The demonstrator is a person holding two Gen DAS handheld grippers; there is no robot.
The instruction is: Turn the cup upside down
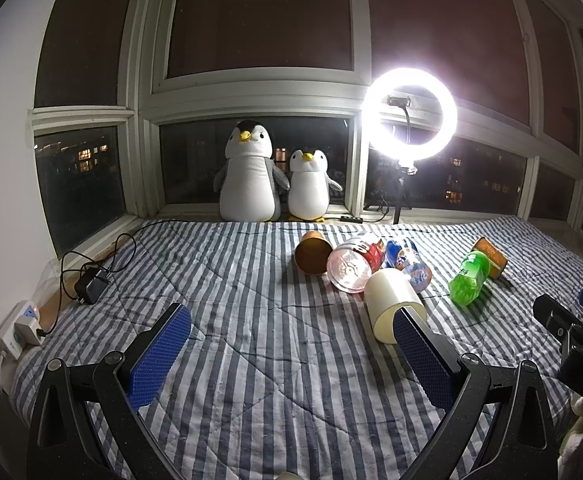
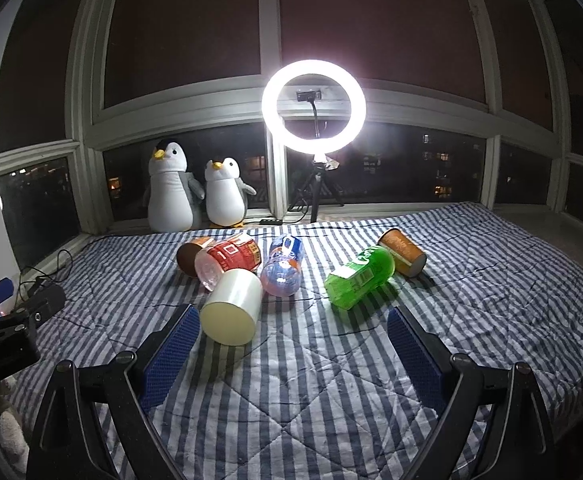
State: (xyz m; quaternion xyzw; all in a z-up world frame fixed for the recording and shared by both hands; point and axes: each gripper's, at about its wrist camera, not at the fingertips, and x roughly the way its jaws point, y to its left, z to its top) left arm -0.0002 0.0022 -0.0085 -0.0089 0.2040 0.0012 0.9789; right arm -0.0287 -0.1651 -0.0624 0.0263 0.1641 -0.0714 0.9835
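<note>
A cream plastic cup [image 1: 391, 300] lies on its side on the striped blanket, also in the right wrist view [image 2: 233, 306]. A brown paper cup [image 1: 313, 252] [image 2: 190, 258] lies on its side at the left of the group. Another orange paper cup [image 1: 491, 257] [image 2: 403, 255] lies at the right. My left gripper [image 1: 291, 354] is open and empty, its right finger just in front of the cream cup. My right gripper [image 2: 291, 354] is open and empty, the cream cup just beyond its left finger.
A red-labelled clear bottle [image 2: 231, 262], a blue-labelled bottle [image 2: 283, 270] and a green bottle [image 2: 361, 282] lie among the cups. Two penguin plush toys [image 1: 251, 176] and a lit ring light [image 1: 409, 114] stand at the window. A charger and power strip [image 1: 23, 326] lie at the left edge.
</note>
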